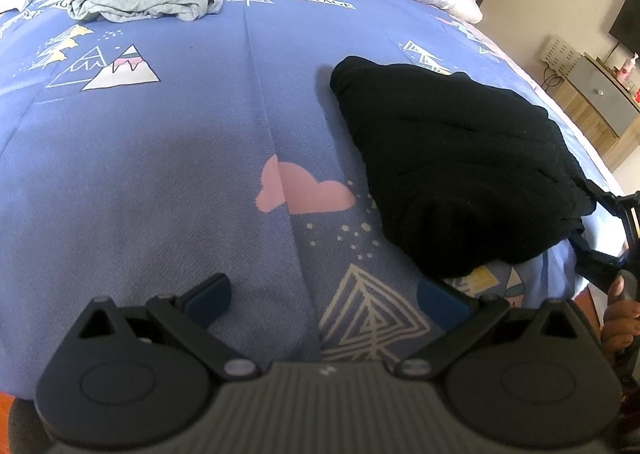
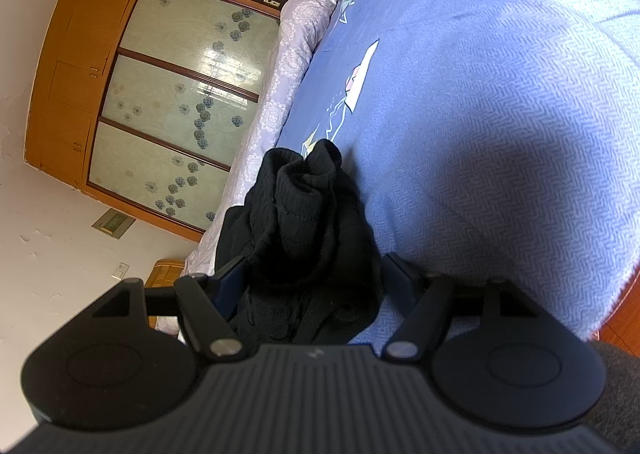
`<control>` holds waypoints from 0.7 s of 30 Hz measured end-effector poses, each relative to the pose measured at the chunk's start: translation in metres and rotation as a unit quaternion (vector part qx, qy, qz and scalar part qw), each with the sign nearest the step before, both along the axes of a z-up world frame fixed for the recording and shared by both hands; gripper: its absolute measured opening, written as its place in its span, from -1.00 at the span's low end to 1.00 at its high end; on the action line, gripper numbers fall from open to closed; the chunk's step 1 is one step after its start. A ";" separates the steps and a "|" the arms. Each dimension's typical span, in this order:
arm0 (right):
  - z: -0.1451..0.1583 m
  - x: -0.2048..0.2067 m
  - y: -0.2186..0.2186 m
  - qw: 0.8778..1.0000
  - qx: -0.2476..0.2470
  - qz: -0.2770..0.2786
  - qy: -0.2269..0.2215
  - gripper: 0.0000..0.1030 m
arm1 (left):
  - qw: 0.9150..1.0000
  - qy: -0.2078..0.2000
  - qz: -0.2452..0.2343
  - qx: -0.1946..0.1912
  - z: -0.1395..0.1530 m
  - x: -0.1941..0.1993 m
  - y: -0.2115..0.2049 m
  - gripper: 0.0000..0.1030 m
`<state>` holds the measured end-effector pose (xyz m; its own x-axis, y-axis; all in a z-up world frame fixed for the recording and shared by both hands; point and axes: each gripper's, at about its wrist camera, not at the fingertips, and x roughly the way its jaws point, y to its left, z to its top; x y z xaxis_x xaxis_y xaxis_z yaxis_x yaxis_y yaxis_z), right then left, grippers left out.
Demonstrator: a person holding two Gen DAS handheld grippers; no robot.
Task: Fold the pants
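Final fold: right gripper (image 2: 312, 274) astride bundled pants (image 1: 460, 157), pads apparently not pressing; left gripper (image 1: 324, 294) released. Next: close, lift, lay flat.

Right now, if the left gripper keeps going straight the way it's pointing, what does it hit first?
Most likely the blue bedspread. The left gripper is open, empty and angled down at bare sheet near the pink cloud print. The black pants lie off to the side, probably out of its line.

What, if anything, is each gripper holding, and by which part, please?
Left gripper: open, nothing. Right gripper: its fingers straddle the black pants' bunched near end; whether they clamp it cannot be told.
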<state>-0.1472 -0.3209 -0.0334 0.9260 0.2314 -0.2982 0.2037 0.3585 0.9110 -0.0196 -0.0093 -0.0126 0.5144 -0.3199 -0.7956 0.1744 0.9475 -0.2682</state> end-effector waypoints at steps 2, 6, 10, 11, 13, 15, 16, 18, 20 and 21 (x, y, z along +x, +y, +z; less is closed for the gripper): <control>0.000 0.000 0.000 1.000 0.000 0.000 0.000 0.45 | 1.000 -0.001 -0.001 0.003 0.000 0.000 -0.001 1.00; 0.000 0.000 0.000 1.000 0.000 0.000 0.000 0.45 | 1.000 -0.001 -0.002 0.005 0.000 0.000 -0.002 1.00; 0.000 0.000 0.000 1.000 0.000 0.000 0.000 0.45 | 1.000 -0.001 -0.004 0.007 0.000 0.000 -0.002 1.00; 0.000 0.000 0.000 1.000 0.000 0.000 0.000 0.45 | 1.000 -0.001 -0.004 0.007 0.000 0.000 -0.002 1.00; 0.000 0.000 0.000 1.000 0.000 0.000 0.000 0.45 | 1.000 0.000 -0.004 0.006 0.000 0.000 -0.002 1.00; 0.000 0.000 0.000 1.000 0.000 0.000 0.000 0.45 | 1.000 0.001 -0.003 0.004 0.000 0.001 -0.001 1.00; 0.000 0.000 0.000 1.000 0.000 0.000 0.000 0.45 | 1.000 0.002 -0.003 0.003 0.000 0.001 -0.001 1.00; 0.000 0.000 0.000 1.000 0.000 0.000 0.000 0.45 | 1.000 0.002 -0.004 0.002 -0.001 0.001 0.000 1.00; 0.000 0.000 0.000 1.000 0.000 0.000 0.000 0.45 | 1.000 0.002 -0.005 0.001 -0.001 0.001 0.000 1.00; 0.000 0.000 0.000 1.000 0.000 0.000 0.000 0.45 | 1.000 0.001 -0.006 0.001 -0.001 0.001 0.000 1.00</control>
